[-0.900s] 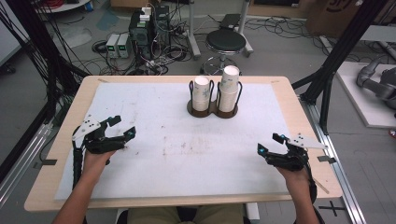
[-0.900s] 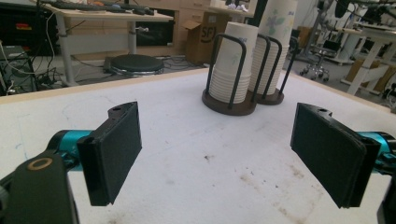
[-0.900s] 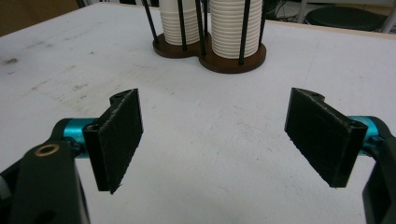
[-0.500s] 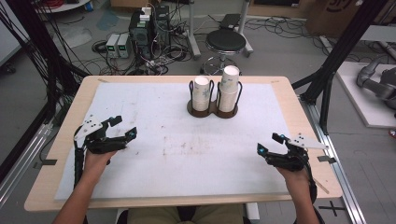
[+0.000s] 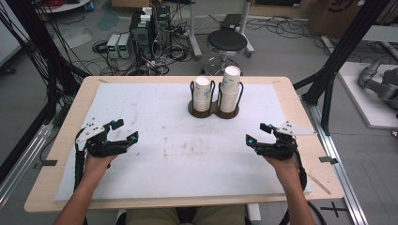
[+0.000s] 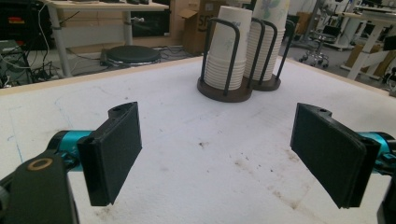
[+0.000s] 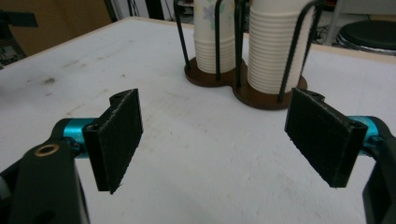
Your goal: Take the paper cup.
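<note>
I have both tools low over the surface (image 5: 300,117), which is wooden and covered with a stained white mat (image 5: 178,154). My left tool (image 5: 126,131) sits at about eight o'clock from the middle of the mat, its jaws spread wide with nothing between them and aimed toward two o'clock. My right tool (image 5: 259,133) sits at about four o'clock, jaws likewise spread and empty, aimed toward ten o'clock.

At twelve o'clock, near the far edge, stands a dark holder (image 5: 213,111) with two round bases joined side by side, so its long axis runs from nine to three o'clock across the surface. Each base carries an upright stack of paper cups (image 5: 202,93) fenced in by thin black wire loops. The right stack (image 5: 230,88) rises higher than the left.

In the left gripper view the holder (image 6: 236,91) shows between the jaws, well apart from them. In the right gripper view the holder (image 7: 243,91) also lies ahead, between the spread jaws.
</note>
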